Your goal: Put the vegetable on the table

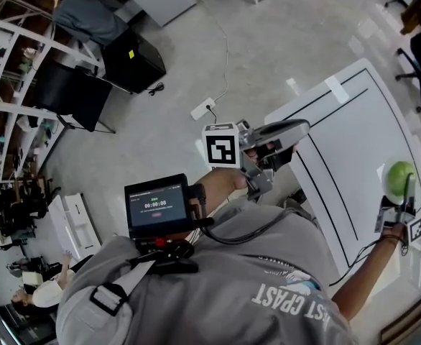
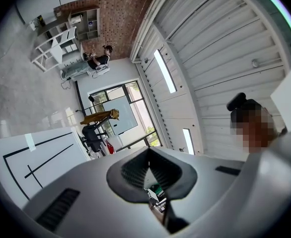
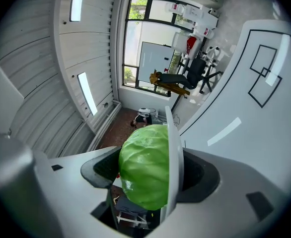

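The right hand-held gripper (image 3: 150,128) is holding a green cabbage (image 1: 400,180) at the right edge of the white surface (image 1: 340,142).
The left hand-held gripper (image 2: 148,157) is hovering just beside the surface's left edge, its jaws pressed together on nothing. Over the surface's right edge, the right jaws are clamping the cabbage's sides; whether it is touching the surface is unclear.

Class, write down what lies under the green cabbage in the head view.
The white table, near its edge. The cabbage, clamped in the right gripper, covers the spot below, so contact cannot be judged.
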A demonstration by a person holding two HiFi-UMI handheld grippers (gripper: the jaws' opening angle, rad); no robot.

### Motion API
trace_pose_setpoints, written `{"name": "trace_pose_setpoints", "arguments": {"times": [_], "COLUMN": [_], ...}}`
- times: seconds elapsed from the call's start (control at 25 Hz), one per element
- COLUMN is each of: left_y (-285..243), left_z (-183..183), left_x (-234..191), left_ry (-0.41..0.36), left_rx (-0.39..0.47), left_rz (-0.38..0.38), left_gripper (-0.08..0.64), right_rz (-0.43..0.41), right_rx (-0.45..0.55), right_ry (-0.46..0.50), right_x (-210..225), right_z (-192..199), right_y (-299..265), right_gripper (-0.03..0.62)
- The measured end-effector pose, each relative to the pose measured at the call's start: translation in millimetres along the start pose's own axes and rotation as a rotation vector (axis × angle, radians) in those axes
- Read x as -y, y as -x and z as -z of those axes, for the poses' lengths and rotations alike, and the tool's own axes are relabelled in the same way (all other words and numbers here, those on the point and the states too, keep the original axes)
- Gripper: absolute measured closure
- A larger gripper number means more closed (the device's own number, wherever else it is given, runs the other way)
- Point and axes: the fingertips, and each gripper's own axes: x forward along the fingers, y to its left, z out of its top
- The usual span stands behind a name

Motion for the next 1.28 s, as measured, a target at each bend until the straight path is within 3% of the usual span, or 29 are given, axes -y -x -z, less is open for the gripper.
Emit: {"name": "trace_pose_setpoints", "arguments": {"times": [0.4,0.68,1.28], "left_y": [9.5,17.3,23.2], "left_z": [3.1,46.8,43.1], "left_x": [-9.6,13.1,5.3], "left_ry": [0.001,-0.011,-0.007], "left_rx": [-0.012,-0.032,-0.008], "left_rz": [-0.066,-0.097,-0.135], "left_gripper": [0.554,0.554,0.554], "right_rz": [0.032,0.103,0.28], "right_rx": [-0.064,-0.047,-0.093], "right_ry": [-0.043,-0.095,-0.198], "right_x": [71.9,118.2,184.2], "right_z": [9.0,4.3,30.3], "right_y": [-40.1,-4.4,-28.8], "right_gripper": [0.279,0.279,0.279]}}
